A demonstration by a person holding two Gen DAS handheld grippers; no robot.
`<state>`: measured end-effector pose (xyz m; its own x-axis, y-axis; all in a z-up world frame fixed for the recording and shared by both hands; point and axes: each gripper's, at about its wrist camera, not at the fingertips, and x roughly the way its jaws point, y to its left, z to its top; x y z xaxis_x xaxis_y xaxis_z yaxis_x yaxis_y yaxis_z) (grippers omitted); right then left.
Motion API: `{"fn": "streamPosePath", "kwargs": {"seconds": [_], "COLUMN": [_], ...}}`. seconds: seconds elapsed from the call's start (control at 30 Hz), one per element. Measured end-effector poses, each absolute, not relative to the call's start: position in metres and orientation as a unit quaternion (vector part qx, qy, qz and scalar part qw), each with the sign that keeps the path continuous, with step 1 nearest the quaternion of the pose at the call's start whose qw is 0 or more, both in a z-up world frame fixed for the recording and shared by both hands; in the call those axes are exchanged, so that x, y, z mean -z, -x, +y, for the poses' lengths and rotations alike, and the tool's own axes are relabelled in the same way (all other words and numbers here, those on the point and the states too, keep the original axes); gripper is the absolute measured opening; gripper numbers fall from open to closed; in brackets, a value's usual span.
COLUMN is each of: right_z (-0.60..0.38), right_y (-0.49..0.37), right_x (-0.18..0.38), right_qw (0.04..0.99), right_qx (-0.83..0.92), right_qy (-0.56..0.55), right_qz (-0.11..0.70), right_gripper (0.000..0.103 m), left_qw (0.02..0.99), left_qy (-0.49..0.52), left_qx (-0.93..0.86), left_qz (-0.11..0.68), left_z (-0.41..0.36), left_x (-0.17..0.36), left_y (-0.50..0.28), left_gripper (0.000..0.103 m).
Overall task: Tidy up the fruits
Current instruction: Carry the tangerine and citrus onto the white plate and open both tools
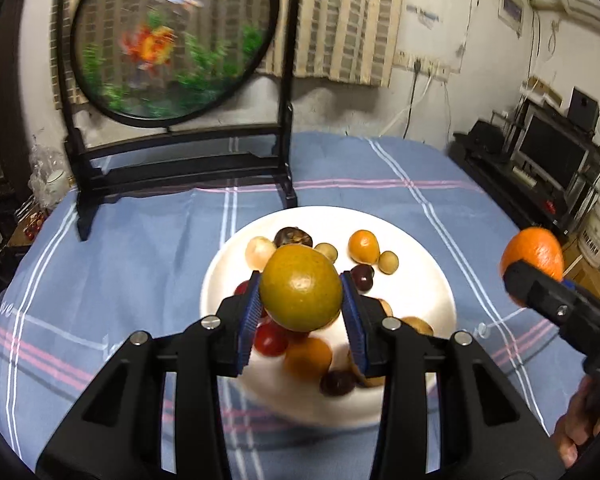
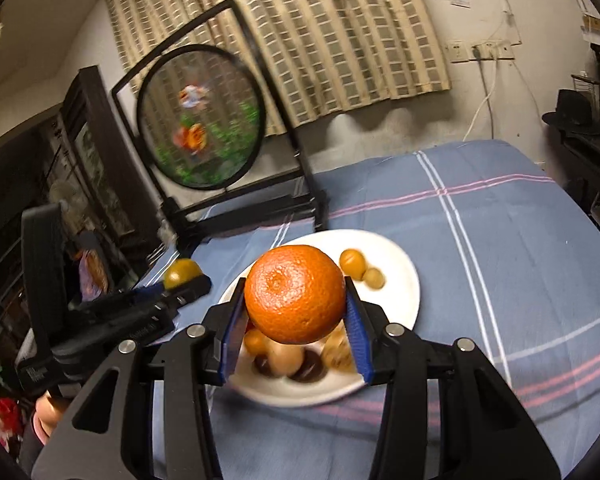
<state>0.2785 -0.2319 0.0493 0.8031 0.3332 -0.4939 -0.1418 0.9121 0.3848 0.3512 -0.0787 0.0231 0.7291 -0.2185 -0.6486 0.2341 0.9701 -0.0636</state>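
Observation:
My left gripper [image 1: 301, 294] is shut on a yellow-green citrus fruit [image 1: 300, 287] and holds it above a white plate [image 1: 432, 276]. The plate carries several small fruits: kumquats, longans, red cherry tomatoes and dark round ones. My right gripper [image 2: 296, 308] is shut on a bright orange [image 2: 295, 294], held above the same plate [image 2: 400, 292]. The right gripper with its orange [image 1: 534, 256] shows at the right of the left wrist view. The left gripper with its green citrus [image 2: 182, 273] shows at the left of the right wrist view.
The plate sits on a blue plaid tablecloth [image 1: 112, 272]. A black wooden stand with a round painted screen [image 1: 172, 36] stands at the table's far left. Dark furniture with a monitor [image 1: 548, 156] is off the table's right side. A curtain hangs behind.

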Motion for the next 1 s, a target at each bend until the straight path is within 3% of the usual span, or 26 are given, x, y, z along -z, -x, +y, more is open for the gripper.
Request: {"fn": "streamPosePath", "kwargs": {"seconds": [0.47,0.53,0.6,0.77,1.0], "right_z": [-0.245,-0.246,-0.245,-0.241,-0.221], "right_y": [-0.296,-0.296,-0.296,-0.302,-0.333], "right_x": [-0.03,-0.031,-0.032,-0.027,-0.007], "right_qw": [0.932,0.934,0.935,0.934,0.927], "right_qx": [-0.105,-0.103,-0.102,-0.102,-0.108], "right_qy": [-0.163,-0.161,-0.158,-0.151,-0.126], "right_qz": [0.306,0.303,0.301,0.308,0.336], "right_gripper": [0.045,0.045,0.045,0.045,0.046], "left_qw": [0.907,0.912,0.921,0.939,0.94], "left_qy": [-0.056,-0.054,-0.053,-0.044,-0.032], "left_qx": [0.109,0.106,0.091,0.048,0.008], "left_qz": [0.402,0.393,0.374,0.337,0.339], "left_z": [-0.131,-0.128,-0.121,-0.092,-0.059], "left_x": [0.025,0.02,0.01,-0.015,-0.03], "left_y": [-0.422,-0.419,-0.411,-0.384,-0.359], "left_gripper": [0.041,0.054,0.074,0.086,0.091]}}
